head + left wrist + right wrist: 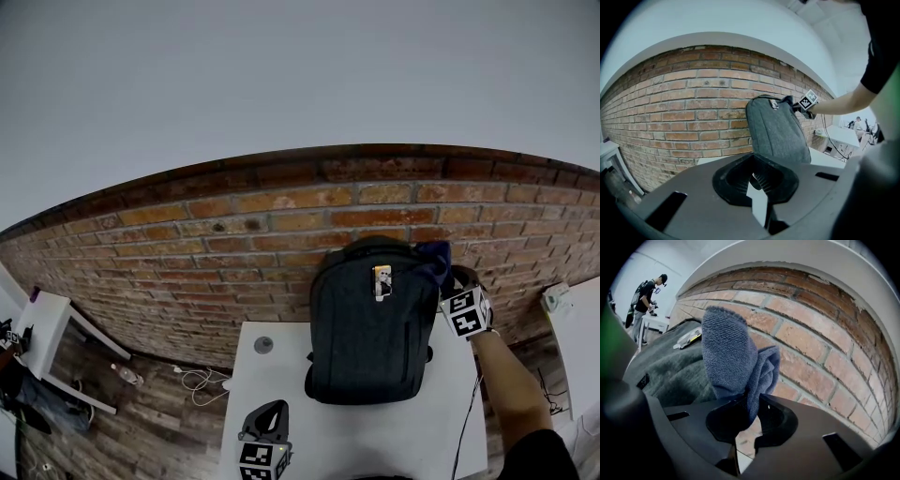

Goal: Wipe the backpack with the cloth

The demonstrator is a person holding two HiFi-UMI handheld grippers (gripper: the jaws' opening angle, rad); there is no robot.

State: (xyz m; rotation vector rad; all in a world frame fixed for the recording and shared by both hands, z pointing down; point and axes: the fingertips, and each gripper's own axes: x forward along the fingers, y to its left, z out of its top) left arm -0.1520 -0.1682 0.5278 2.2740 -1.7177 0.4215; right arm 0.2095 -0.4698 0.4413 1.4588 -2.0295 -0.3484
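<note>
Backpack [370, 323] upright at the table's [281, 380] back edge, against the brick wall [234, 239]. Right gripper [749, 405] clamps the cloth [731, 357] at the backpack's top right corner. Left gripper [757, 178], jaws together and empty, hangs near the front edge. Risk: the unbraced backpack may tip or slide sideways under wiping pressure.

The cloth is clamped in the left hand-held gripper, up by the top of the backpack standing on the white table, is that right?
Wrong side: the right gripper view shows the cloth clamped in the right hand-held gripper, up by the top of the backpack standing on the white table. The left hand-held gripper holds nothing.
</note>
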